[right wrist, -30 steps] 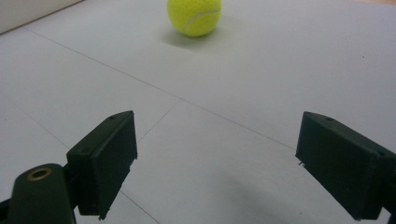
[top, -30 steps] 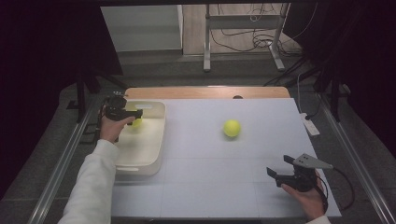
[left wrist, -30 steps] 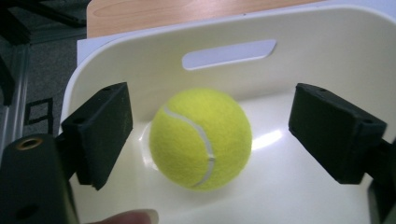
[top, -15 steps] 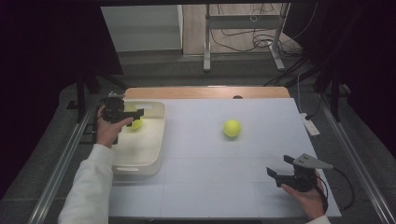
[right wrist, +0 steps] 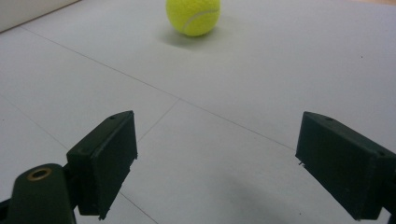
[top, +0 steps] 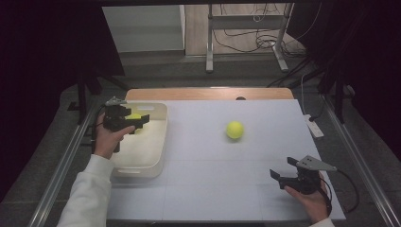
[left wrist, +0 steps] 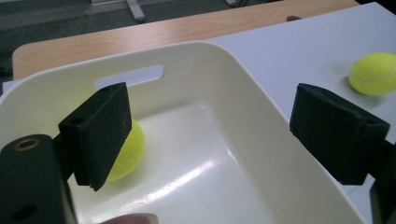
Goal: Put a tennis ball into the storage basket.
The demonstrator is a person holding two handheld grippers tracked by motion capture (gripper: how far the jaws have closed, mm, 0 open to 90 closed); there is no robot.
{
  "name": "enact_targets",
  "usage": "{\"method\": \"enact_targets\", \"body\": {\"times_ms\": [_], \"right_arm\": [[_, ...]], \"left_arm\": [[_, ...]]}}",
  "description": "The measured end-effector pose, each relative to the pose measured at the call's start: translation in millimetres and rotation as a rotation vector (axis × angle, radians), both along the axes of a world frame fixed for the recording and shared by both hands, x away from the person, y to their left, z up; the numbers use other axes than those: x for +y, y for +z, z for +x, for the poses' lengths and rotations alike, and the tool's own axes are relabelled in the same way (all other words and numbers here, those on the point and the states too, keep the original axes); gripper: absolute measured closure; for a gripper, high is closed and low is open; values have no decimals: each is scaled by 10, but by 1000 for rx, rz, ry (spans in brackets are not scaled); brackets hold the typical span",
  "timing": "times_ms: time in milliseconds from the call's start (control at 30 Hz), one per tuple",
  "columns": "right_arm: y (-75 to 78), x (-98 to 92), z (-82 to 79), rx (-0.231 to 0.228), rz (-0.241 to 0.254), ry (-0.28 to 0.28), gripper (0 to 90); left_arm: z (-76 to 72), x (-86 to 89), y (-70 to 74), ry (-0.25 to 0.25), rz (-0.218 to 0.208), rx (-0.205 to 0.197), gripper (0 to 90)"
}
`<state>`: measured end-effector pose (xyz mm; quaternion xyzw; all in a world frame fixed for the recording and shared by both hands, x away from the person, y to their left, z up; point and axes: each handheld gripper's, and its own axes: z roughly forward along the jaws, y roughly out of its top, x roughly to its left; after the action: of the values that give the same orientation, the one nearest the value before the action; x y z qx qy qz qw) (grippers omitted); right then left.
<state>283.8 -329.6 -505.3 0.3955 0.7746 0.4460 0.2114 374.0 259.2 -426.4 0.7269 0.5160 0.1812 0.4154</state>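
From the high view, one tennis ball [top: 134,117] lies inside the cream plastic tub [top: 156,156] at the table's left, and the left gripper [top: 137,122] hangs over that tub with its jaws having just narrowed a little, nothing between them; a second tennis ball [top: 235,130] rests loose on the white table sheet [top: 213,189], well apart from the tub, while the right gripper [top: 279,178] sits near the front right corner with its jaws spread and empty. In the left gripper view the black pads [left wrist: 100,133] stand apart above the tub's glossy floor, the binned ball [left wrist: 126,151] peeking past the left pad and resting against the tub's wall, not touched. In the right gripper view the wide-set jaws frame bare sheet, and the loose ball [right wrist: 193,16] lies ahead, well apart. That ball looks light, felt-covered and slightly springy, so it should grip well yet roll away at a nudge on the smooth sheet. The best hold is probably across its widest middle, pads on opposite sides, closed gently enough to dent the felt without squirting it out.
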Motion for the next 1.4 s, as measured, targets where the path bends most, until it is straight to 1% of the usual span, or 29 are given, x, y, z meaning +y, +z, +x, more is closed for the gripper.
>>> {"method": "enact_targets", "body": {"times_ms": [233, 267, 300, 367, 567, 667, 733, 767, 867, 1067, 1200, 1367, 1400], "right_arm": [[-4, 0, 3, 1, -2, -2, 127], [-6, 0, 5, 2, -3, -1, 127], [-6, 0, 5, 2, -3, -1, 127], [-1, 0, 0, -1, -2, 0, 127], [4, -13, -2, -2, 4, -3, 127], [4, -9, -3, -1, -2, -3, 127], [5, -8, -2, -1, -3, -2, 127], [7, -8, -3, -2, -2, -1, 127], [6, -8, -6, -2, -1, -2, 127], [1, -10, -11, 0, 2, 2, 129], [1, -16, -13, -1, 4, 2, 130], [-1, -18, -13, -1, 3, 3, 130], [-1, -17, -13, 0, 2, 3, 130]], "left_arm": [[-128, -79, 28, -50, -13, -20, 147], [-170, -99, 26, -62, -19, -24, 146], [-170, -99, 26, -62, -19, -24, 145], [-244, -123, 24, -82, -34, -39, 145], [-332, -190, 12, -114, -35, -54, 144], [-366, -243, 2, -133, -26, -58, 143], [-389, -271, -12, -140, -38, -60, 143], [-405, -305, -36, -153, -33, -56, 143], [-419, -344, -54, -161, -22, -53, 141], [-452, -429, -82, -187, -17, -59, 140], [-459, -460, -103, -196, -27, -56, 140], [-472, -484, -106, -204, -28, -60, 140], [-482, -493, -103, -211, -35, -62, 139]]}}
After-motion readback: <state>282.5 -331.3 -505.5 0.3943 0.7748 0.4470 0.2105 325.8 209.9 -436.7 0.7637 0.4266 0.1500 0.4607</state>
